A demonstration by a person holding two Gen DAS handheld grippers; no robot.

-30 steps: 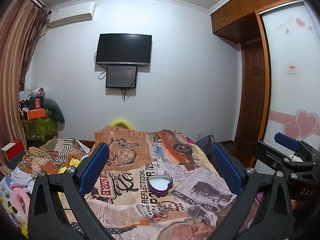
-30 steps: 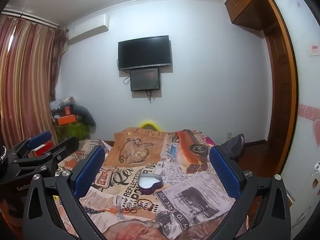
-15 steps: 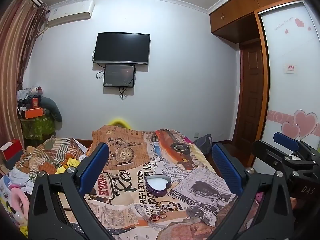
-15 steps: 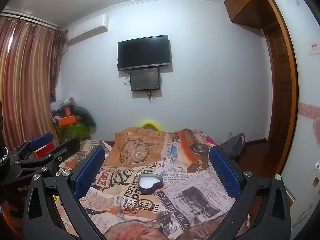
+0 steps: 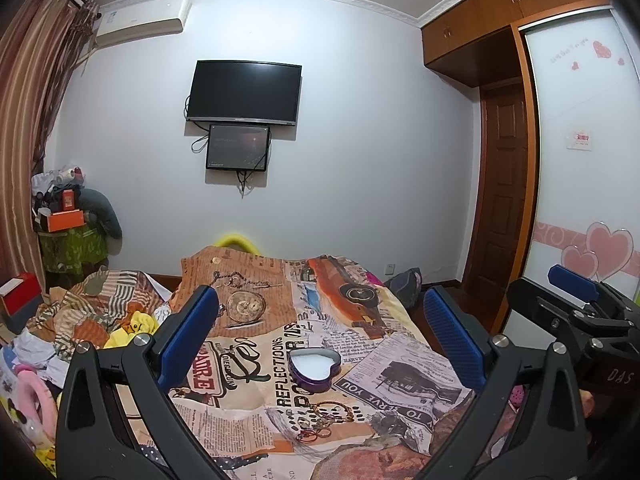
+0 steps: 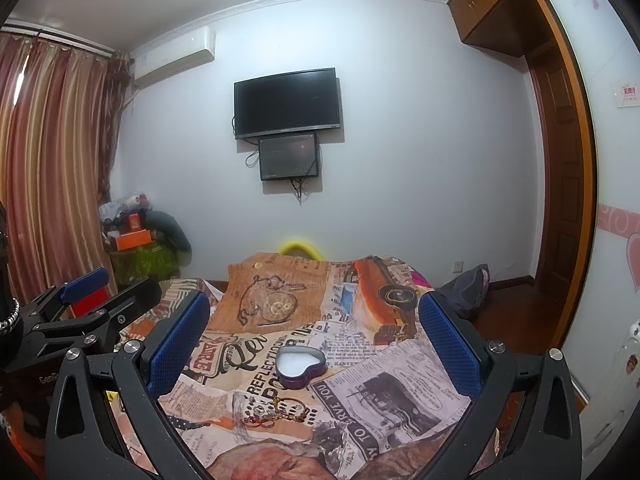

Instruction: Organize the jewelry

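A purple heart-shaped tin (image 5: 315, 369) with a white inside lies open on the newspaper-print bedspread (image 5: 256, 320); it also shows in the right wrist view (image 6: 301, 366). A small pile of jewelry (image 5: 323, 416), a gold chain and rings, lies just in front of it, also in the right wrist view (image 6: 280, 410). My left gripper (image 5: 320, 328) is open and empty, held above and behind these. My right gripper (image 6: 314, 330) is open and empty too. Each gripper shows at the edge of the other's view.
A heap of clothes and toys (image 5: 80, 320) lies left of the bed. A dark bag (image 6: 468, 286) sits on the wooden floor at the right. A wardrobe with heart stickers (image 5: 580, 200) stands at the right. A TV (image 5: 244, 92) hangs on the far wall.
Both views have shifted slightly; the tin and jewelry sit a little lower and nearer in the frames. Both grippers stay open.
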